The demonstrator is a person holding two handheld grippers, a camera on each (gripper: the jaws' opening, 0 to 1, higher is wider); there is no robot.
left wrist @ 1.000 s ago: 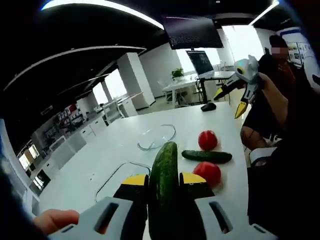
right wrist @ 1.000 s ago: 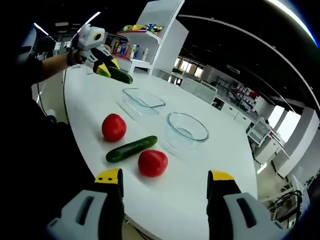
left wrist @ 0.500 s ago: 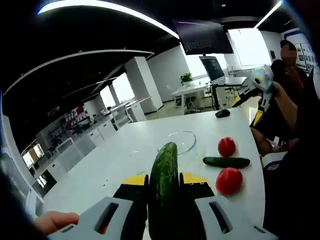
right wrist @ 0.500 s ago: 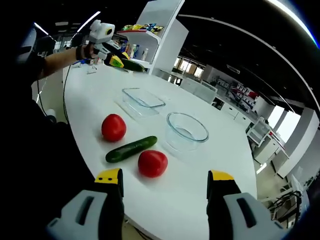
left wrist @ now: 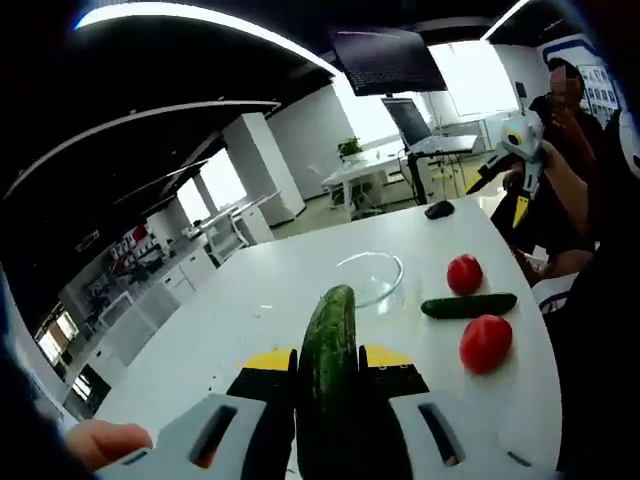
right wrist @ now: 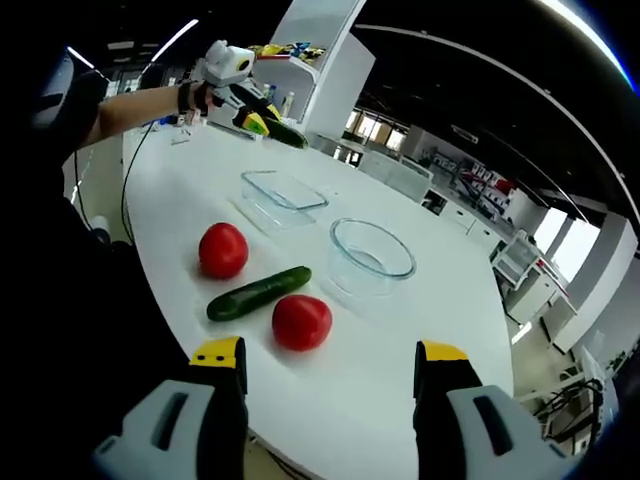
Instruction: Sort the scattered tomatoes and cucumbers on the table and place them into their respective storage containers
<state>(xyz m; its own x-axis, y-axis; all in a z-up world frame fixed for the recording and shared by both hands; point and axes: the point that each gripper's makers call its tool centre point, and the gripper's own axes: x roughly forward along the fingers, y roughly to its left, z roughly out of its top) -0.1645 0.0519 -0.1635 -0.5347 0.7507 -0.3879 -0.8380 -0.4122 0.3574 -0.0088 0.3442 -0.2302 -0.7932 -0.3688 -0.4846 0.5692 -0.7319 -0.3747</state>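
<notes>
In the left gripper view my left gripper (left wrist: 328, 360) is shut on a dark green cucumber (left wrist: 329, 370) that sticks out forward between its yellow-tipped jaws, held above the white table (left wrist: 260, 300). The right gripper view shows that same gripper (right wrist: 262, 119) carrying the cucumber (right wrist: 288, 134) high over the far end of the table. My right gripper (right wrist: 331, 356) stands open over the near table edge with nothing in it. On the table lie two red tomatoes (right wrist: 222, 249) (right wrist: 301, 321), a second cucumber (right wrist: 258, 293), a round glass bowl (right wrist: 372, 258) and a rectangular glass dish (right wrist: 281, 192).
The other gripper (left wrist: 512, 150) and the person's hand show at the right of the left gripper view, near a black mouse (left wrist: 438, 209). A white shelf with goods (right wrist: 290, 60) stands behind the table. Desks and monitors fill the office beyond.
My left gripper has lifted the cucumber up and moved it farther right over the table's far end. The right gripper has barely moved.
</notes>
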